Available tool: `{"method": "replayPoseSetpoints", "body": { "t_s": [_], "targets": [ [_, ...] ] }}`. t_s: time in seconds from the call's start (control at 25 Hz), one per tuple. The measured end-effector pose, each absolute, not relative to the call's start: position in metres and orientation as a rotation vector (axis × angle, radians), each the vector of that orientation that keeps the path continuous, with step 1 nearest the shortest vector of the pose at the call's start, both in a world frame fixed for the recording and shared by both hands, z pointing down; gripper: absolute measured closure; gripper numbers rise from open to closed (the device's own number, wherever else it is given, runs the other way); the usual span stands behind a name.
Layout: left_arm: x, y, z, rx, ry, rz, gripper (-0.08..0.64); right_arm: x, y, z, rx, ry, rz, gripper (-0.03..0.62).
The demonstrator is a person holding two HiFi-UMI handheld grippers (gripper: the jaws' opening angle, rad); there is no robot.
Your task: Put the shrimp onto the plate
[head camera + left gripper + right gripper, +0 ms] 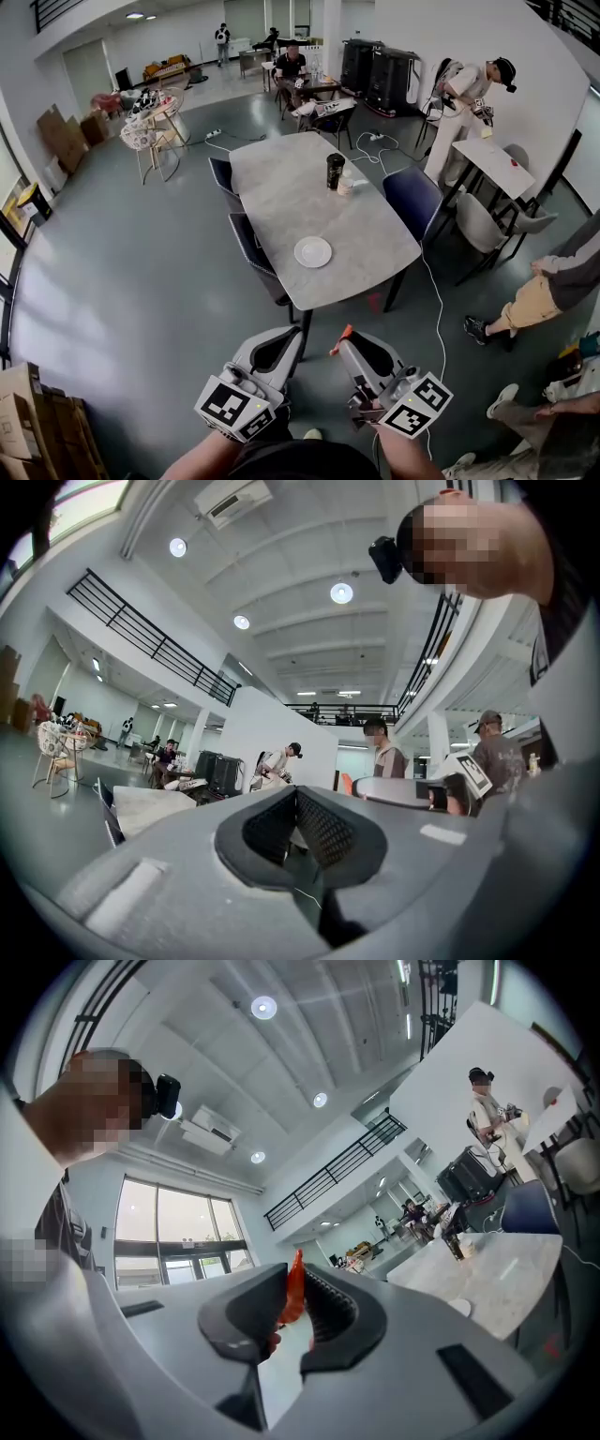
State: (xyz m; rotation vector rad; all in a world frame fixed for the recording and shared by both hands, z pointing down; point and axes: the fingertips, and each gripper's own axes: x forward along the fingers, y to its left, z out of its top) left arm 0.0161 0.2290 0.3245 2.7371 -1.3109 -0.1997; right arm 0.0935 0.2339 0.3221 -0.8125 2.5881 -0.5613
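My R gripper fingers clamp small orange-red shrimp; L gripper fingers together, empty. Carry step: round white plate on grey stone surface well ahead. Next: reach fwd, lower.

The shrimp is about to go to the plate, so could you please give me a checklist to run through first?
1. Shrimp clamped between the right gripper jaws: ok.
2. Plate bare, with room for the shrimp: ok.
3. Plate within reach: probably not ok; it lies well onto the table, and both grippers are short of the table's near edge.
4. Left gripper out of the way, jaws together on nothing: ok.
5. Cup apart from the plate: ok.
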Motion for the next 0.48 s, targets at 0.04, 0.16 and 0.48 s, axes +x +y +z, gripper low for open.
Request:
{"method": "replayPoseSetpoints", "body": {
  "t_s": [0.04,0.16,0.48],
  "targets": [
    [0.014,0.217,0.327,2.739,-1.302,-0.200,0.552,0.091,0.223,0.324,-0.821,2.588,-0.565,0.535],
    [0.004,0.178,0.331,2.753,-1.277,-0.201,0.552,0.080,0.186,0.328,-0.852,2.588,-0.571,0.535],
    [-0.031,0.077,0.340,2.778,-1.179,-0.175,0.552,0.041,0.089,0.328,-0.947,2.560,-0.582,0.535]
  ]
}}
